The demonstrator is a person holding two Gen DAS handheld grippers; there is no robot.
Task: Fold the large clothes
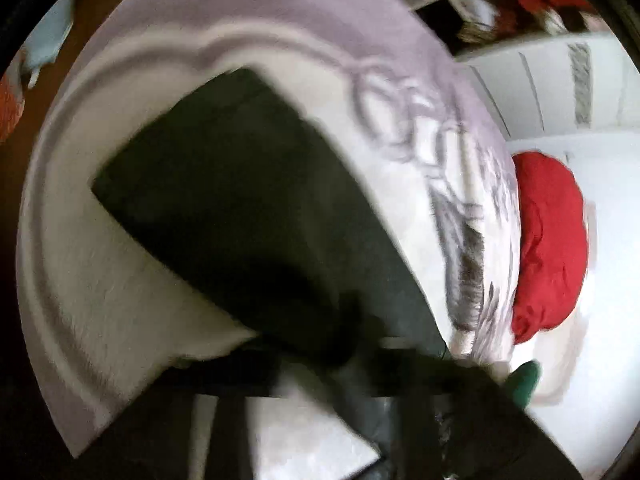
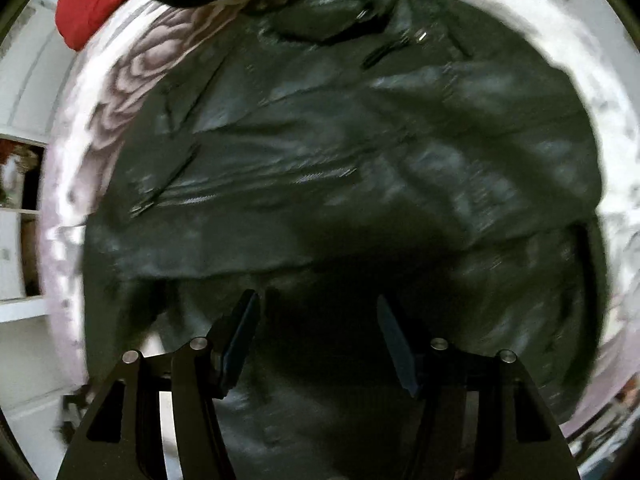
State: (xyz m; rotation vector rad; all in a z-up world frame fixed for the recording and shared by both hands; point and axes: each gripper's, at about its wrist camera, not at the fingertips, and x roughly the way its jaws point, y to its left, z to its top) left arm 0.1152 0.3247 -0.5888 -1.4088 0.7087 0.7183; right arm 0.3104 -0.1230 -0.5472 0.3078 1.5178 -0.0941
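- Two things dominate your views: the bed [image 1: 100, 280] with its pale lilac-and-white rose-printed cover, and the dark jacket [image 2: 340, 168] spread across it. The bed is your landmark for the rest.
- Your jacket, black and shiny like leather or coated cloth, lies crumpled on the bed in the right wrist view, with the cover showing around it on the left, top and right. A fold runs across its lower half, and small metal fittings glint near its top edge.
- In the left wrist view a flat dark panel of the same jacket [image 1: 240, 200] lies on the bed, one straight edge running diagonally across the rose print.
- A red cushion or bundle of cloth [image 1: 552, 248] sits at the bed's far edge, touching the cover, against a white background.
- White shelving [image 2: 20, 256] stands beside the bed at the left of the right wrist view.
- Your right gripper [image 2: 318, 340] hovers over the jacket's lower part, its two fingers spread wide with only fabric seen beyond the gap; nothing is caught between them.
- Your left gripper [image 1: 360, 364] is blurred and dark against the jacket edge near the bed's lower border; I cannot tell whether its fingers are apart or pinching fabric.
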